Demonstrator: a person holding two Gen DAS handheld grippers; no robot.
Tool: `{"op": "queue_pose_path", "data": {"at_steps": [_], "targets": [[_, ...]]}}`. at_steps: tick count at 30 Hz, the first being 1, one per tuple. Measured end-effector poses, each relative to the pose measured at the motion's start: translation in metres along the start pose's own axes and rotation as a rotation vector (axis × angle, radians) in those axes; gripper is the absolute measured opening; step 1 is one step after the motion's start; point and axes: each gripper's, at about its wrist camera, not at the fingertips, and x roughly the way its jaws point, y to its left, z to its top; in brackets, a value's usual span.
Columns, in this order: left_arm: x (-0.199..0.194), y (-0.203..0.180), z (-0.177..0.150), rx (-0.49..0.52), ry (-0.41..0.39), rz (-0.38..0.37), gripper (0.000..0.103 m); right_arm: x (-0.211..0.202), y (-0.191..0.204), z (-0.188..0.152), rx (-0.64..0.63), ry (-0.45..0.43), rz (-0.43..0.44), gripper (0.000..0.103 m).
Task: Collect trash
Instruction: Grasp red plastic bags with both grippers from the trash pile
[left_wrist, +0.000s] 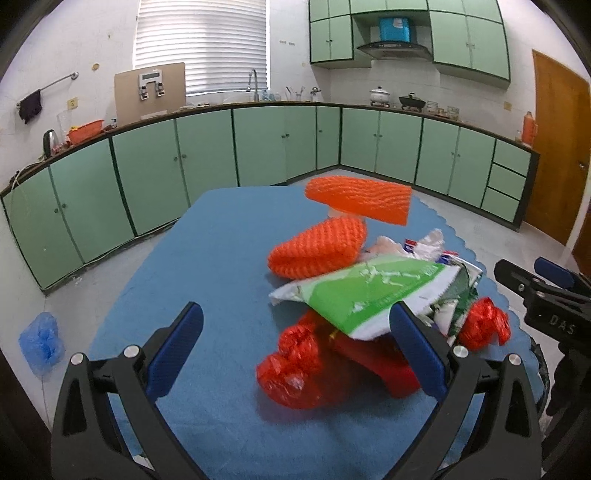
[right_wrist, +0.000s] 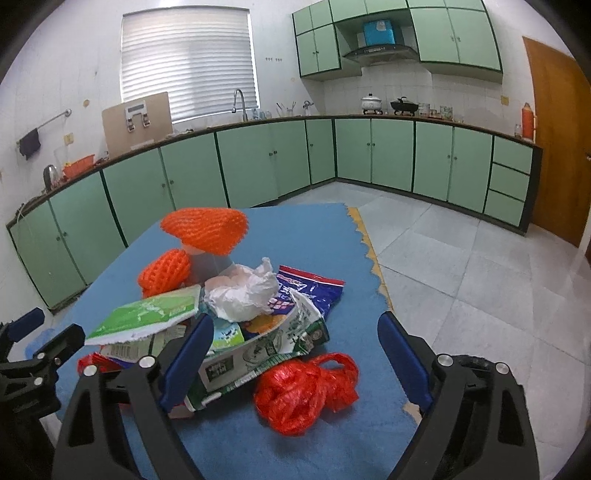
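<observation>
A heap of trash lies on a blue mat (left_wrist: 207, 266). It holds two orange foam nets (left_wrist: 317, 249) (right_wrist: 207, 229), a green and white wrapper (left_wrist: 365, 291) (right_wrist: 147, 314), a crumpled white bag (right_wrist: 243, 293), a blue snack packet (right_wrist: 310, 291), a torn carton (right_wrist: 258, 354) and red plastic bags (left_wrist: 295, 365) (right_wrist: 306, 391). My left gripper (left_wrist: 295, 354) is open just above the near red bag. My right gripper (right_wrist: 295, 354) is open over the other red bag and the carton. The right gripper also shows in the left wrist view (left_wrist: 535, 280).
The mat (right_wrist: 317, 236) covers a low table in a kitchen with green cabinets (left_wrist: 207, 155) along the walls. A blue plastic bag (left_wrist: 40, 339) lies on the floor to the left. Tiled floor (right_wrist: 480, 266) lies to the right, and a wooden door (right_wrist: 557, 140) stands at far right.
</observation>
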Motion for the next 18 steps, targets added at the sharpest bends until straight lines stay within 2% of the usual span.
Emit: {"op": "queue_pose_path", "data": {"at_steps": [10, 16, 18], "targets": [[0.002, -0.004, -0.024, 0.011, 0.025, -0.014, 0.098, 0.014, -0.006, -0.027, -0.016, 0.061, -0.006, 0.088], [0.008, -0.002, -0.028, 0.012, 0.041, -0.005, 0.098, 0.028, -0.006, -0.039, -0.028, 0.097, 0.026, 0.076], [0.011, -0.001, -0.031, 0.012, 0.051, 0.001, 0.098, 0.035, -0.006, -0.042, -0.036, 0.126, 0.053, 0.065]]}}
